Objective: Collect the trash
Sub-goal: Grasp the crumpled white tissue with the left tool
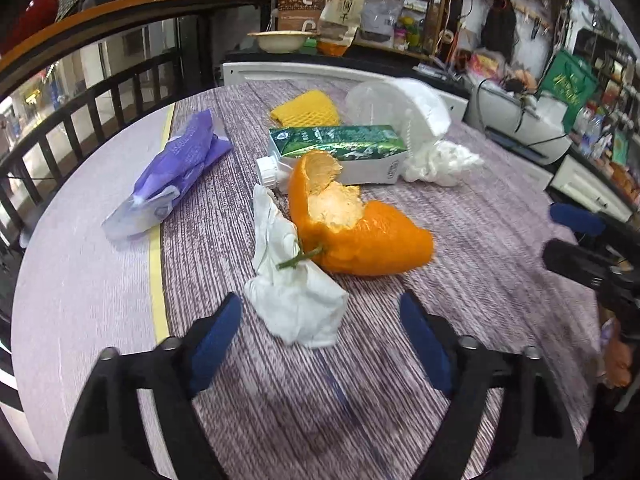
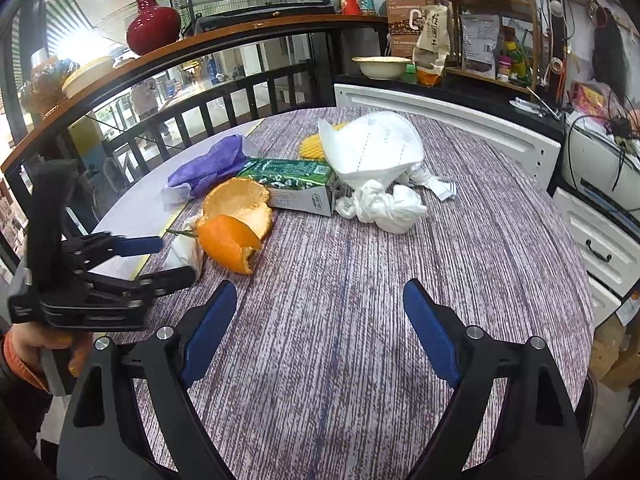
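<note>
Left tool (image 1: 320, 312) is spread wide, blue pads apart with nothing between them, hovering low over the striped purple bench (image 1: 460, 216). Right in front of it at 12 o'clock is a crumpled white tissue (image 1: 294, 300), its near end sitting just past the gap between the pads. Touching the tissue at about 1 o'clock is a big chunk of orange peel (image 1: 360, 236), stem end with a little green stalk lying across the tissue. Out at 10 o'clock, well apart from those, there's a purple plastic wrapper (image 1: 176, 172) lying across the yellow stripe on the bench. Behind the peel, still 12 o'clock, a green and white drink carton (image 1: 340, 152) lies on its side with its white cap pointing left, peel leaning up against it. At 1 o'clock beside the carton is a wadded white cloth-looking lump (image 1: 440, 162), with a white face mask (image 1: 404, 104) propped up behind it, and a piece of yellow foam netting (image 1: 306, 110) farther back at 12. Right tool (image 2: 316, 308) is also wide open and holding nothing, over a bare patch of bench with the whole trash pile ahead of it from 11 to 12 o'clock. From the right wrist view the left tool shows up at 9 o'clock, aimed at the tissue.
</note>
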